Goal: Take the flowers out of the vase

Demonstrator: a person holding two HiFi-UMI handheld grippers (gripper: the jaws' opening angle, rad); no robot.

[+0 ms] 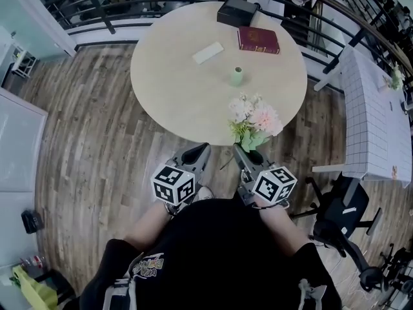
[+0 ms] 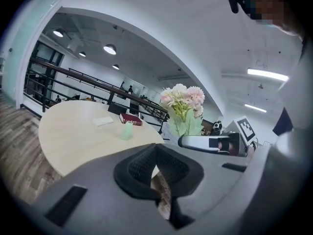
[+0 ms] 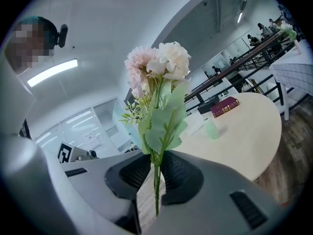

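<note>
Round table [image 1: 181, 92] bears red book [image 1: 258, 40], black box [image 1: 237, 11], perhaps notepad [image 1: 208, 53].

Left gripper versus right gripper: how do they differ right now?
The left gripper has its fingers shut on nothing; the right gripper pinches the flowers by their green stems. The left gripper looks straight at the table; the right gripper carries the flowers upright before it. Both sit side by side at the table's near edge, short of the empty vase.

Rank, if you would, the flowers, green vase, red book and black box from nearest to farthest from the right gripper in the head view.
1. flowers, held in the right gripper.
2. green vase, mid-table.
3. red book, far side.
4. black box, far edge.
</note>
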